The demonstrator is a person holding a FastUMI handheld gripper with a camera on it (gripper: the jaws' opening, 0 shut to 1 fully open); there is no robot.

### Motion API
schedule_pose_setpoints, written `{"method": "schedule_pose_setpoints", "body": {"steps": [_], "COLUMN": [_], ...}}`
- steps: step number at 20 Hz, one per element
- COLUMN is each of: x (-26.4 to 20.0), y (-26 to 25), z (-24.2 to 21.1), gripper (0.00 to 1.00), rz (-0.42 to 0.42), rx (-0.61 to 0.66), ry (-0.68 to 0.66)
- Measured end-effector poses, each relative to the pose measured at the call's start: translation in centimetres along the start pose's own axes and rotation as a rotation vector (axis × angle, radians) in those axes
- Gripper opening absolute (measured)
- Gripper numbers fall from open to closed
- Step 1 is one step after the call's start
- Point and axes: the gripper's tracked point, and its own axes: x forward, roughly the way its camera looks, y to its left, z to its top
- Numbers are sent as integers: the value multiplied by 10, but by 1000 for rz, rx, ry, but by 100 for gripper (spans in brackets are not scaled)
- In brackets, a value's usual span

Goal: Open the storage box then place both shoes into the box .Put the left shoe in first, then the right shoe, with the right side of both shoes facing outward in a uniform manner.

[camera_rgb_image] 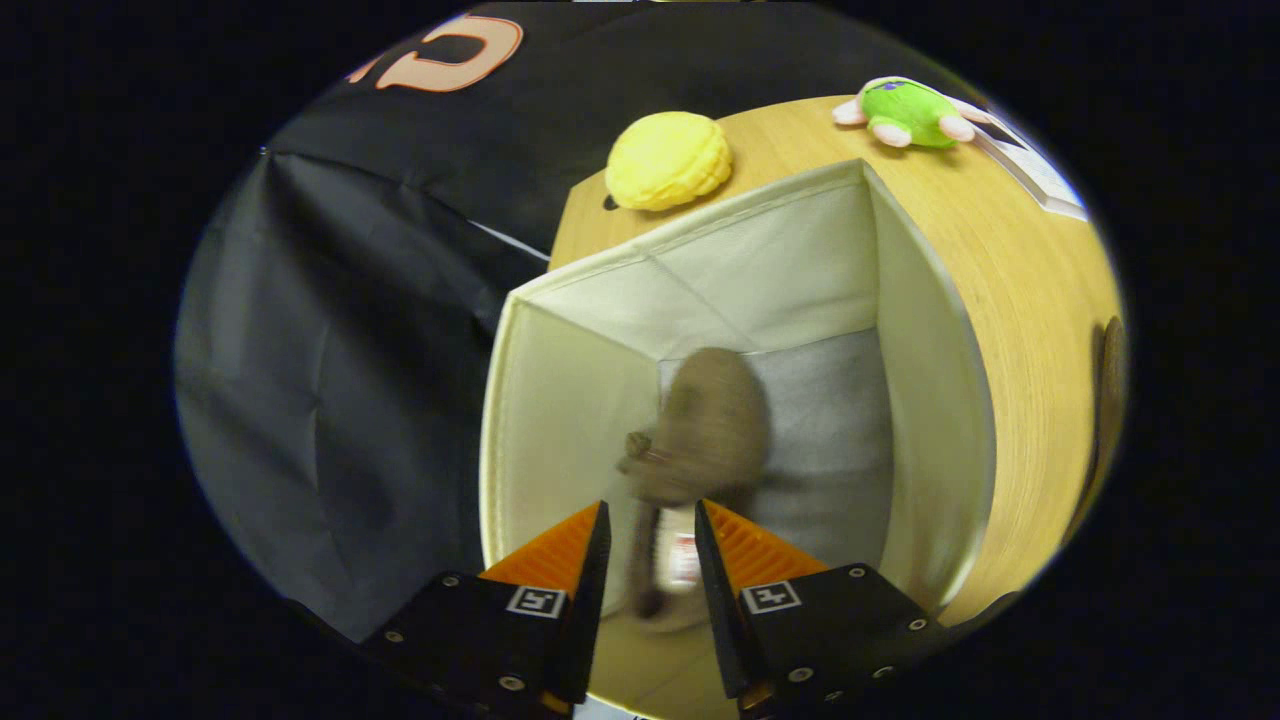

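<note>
Between claw fingers: brown shoe, blurred, over open box; grip unclear.

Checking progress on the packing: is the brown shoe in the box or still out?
In. The shoe hangs between the box walls over its grey floor, gripper jaws around it.

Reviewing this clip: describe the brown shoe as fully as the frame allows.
The brown shoe looks soft and fuzzy, slipper-like, with a small knot or tuft on one side and a pale lining with a label near its heel. It is motion-blurred, so finer detail is unclear. It sits inside the open storage box, toe pointing toward the far corner, over the grey bottom. Its heel end lies between the fingers of the gripper; whether they press on it cannot be told.
</note>
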Motion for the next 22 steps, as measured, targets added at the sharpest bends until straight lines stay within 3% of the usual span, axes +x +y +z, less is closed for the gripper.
{"method": "schedule_pose_setpoints", "body": {"steps": [1,5,9,12,22], "x": [-12,-53,-101,-135,-211], "y": [4,8,-12,-37,-185], "z": [2,6,14,19,30], "gripper": [59,68,84,90,96], "rz": [16,78,79,74,-133], "rx": [-19,-90,-198,-227,-236], "ry": [-17,-66,-146,-218,-339]}}
